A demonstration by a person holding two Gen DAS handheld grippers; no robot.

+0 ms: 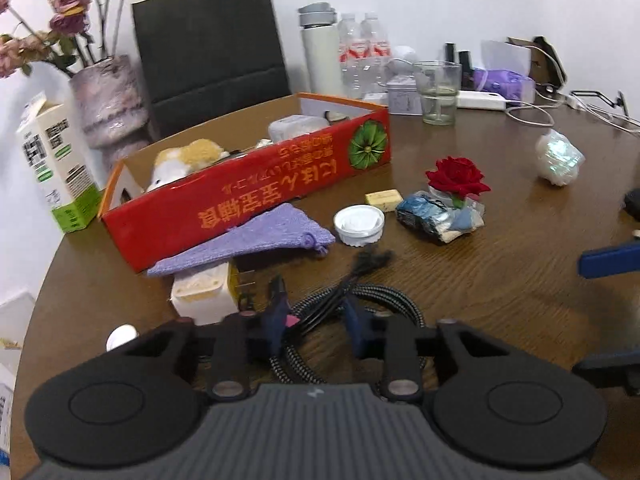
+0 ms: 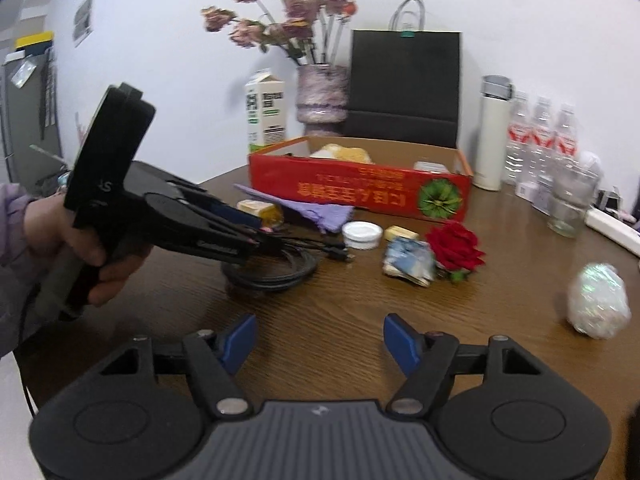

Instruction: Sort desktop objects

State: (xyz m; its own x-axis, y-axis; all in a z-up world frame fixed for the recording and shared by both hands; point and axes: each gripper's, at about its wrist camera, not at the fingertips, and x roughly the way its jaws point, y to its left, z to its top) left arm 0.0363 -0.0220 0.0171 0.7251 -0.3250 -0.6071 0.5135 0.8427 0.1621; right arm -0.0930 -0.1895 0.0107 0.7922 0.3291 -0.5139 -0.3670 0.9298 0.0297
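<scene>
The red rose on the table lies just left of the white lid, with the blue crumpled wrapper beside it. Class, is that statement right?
Not quite. In the left wrist view the red rose lies to the right of the white lid, not left. The blue crumpled wrapper is indeed beside it, on the table.

Even, diffuse indoor light; white wall bright, nearly washed out. Soft sheen on the brown desk [image 1: 500,264], with faint shadows beneath objects. Strong fisheye bowing and dark vignetted corners in both views. Slight motion blur softens the crumpled iridescent ball [image 2: 598,306] and background bottles [image 2: 540,140].
</scene>
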